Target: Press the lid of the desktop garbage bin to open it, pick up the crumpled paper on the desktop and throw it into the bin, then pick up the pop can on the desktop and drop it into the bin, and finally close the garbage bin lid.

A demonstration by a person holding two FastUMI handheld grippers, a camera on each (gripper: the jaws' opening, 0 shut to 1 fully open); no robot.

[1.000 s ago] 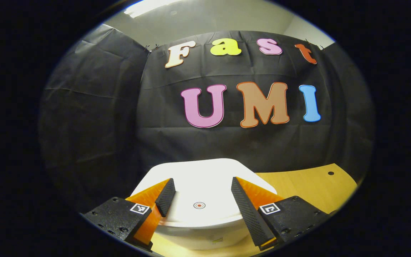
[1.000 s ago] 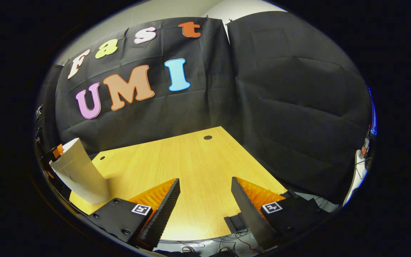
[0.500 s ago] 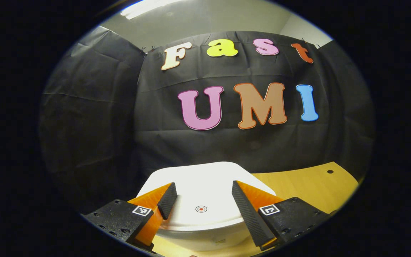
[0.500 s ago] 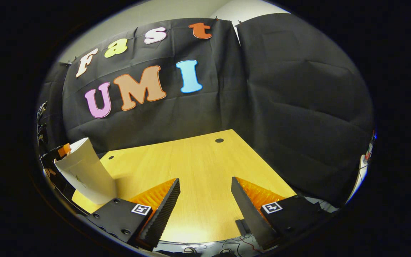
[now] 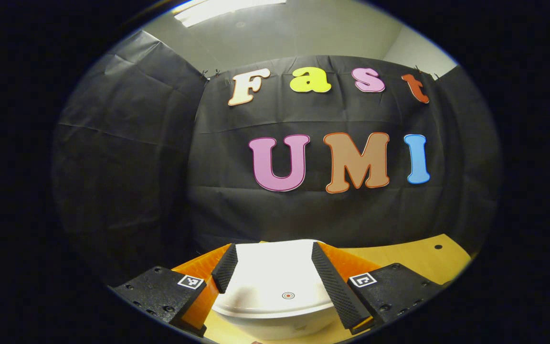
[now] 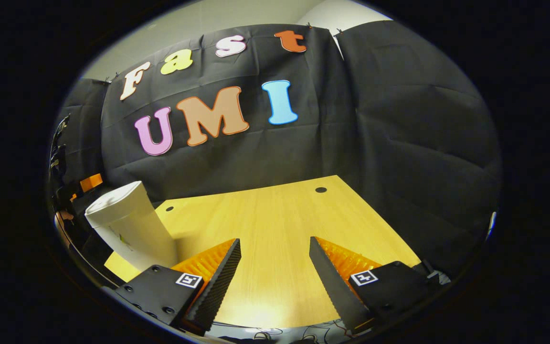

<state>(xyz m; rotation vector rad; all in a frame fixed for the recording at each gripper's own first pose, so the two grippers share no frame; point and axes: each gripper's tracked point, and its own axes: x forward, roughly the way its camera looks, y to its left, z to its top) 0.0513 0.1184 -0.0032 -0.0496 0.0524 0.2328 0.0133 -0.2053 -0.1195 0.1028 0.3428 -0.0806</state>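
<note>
The white desktop bin [image 5: 275, 320] stands right under my left gripper [image 5: 272, 248], its lid [image 5: 265, 272] down and flat. A small red ring mark [image 5: 288, 295] sits on the lid near its front. My left gripper is open, with a finger on each side above the lid and nothing pinched. In the right gripper view the same bin [image 6: 134, 229] stands tall at the far left with its lid [image 6: 112, 203] shut, and a finger [image 6: 89, 182] of the left gripper shows behind it. My right gripper [image 6: 273, 240] is open over the bare wooden table [image 6: 275, 215].
The table has two small round holes [image 6: 321, 189] [image 6: 169, 209] near its far edge. Black cloth walls close the booth behind and to the sides. Cables [image 6: 265, 332] hang below the table's near edge.
The bin lid has slid lower in the left gripper view as that gripper tipped upward. The right gripper has swung left, bringing more of the bin into its view. Both stay open.
</note>
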